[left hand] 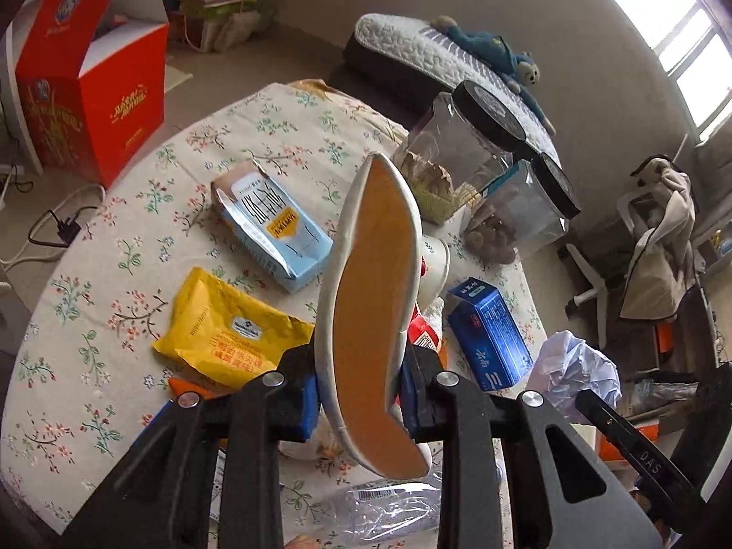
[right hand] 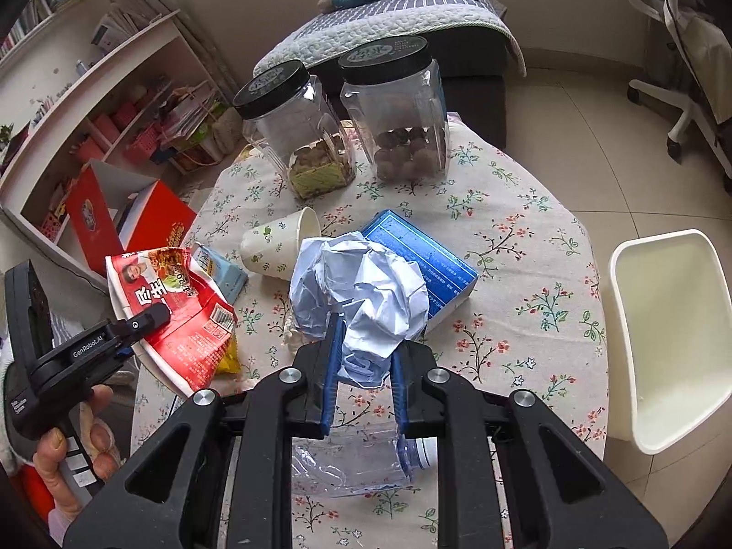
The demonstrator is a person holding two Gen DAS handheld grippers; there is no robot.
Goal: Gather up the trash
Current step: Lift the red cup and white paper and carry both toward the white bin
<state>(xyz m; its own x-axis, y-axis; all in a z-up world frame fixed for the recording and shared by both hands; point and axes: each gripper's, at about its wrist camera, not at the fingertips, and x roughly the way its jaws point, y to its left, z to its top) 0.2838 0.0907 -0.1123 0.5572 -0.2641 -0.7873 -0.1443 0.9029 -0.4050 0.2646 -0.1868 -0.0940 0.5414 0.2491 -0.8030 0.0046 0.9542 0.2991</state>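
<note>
The left gripper (left hand: 361, 393) is clamping a squashed red noodle bowl (left hand: 373, 302), its blue pads pressing the bowl's crushed rim from both sides; the bowl is standing on edge between the jaws, its tan inside facing the left camera; in the right view the same bowl (right hand: 178, 315) is showing at nine o'clock with its red printed lid, held above the table edge by a hand (right hand: 78, 453) on the gripper's handle.

The right gripper (right hand: 361, 379) is pinching a crumpled paper ball (right hand: 361, 297), the jaws narrow and tight on its lower folds; the ball is hanging over the floral table (right hand: 526, 274), just in front of a blue box (right hand: 434, 251).

A paper cup (right hand: 279, 242) is lying on its side at eleven o'clock of the ball; a flattened clear bottle (right hand: 352, 462) is lying under the right gripper at six o'clock; a white bin (right hand: 672, 334) is standing off the table at three o'clock.

In the left view a yellow pouch (left hand: 228, 329) is lying at nine o'clock of the bowl; a pale blue carton (left hand: 274, 228) is lying at eleven o'clock.
</note>
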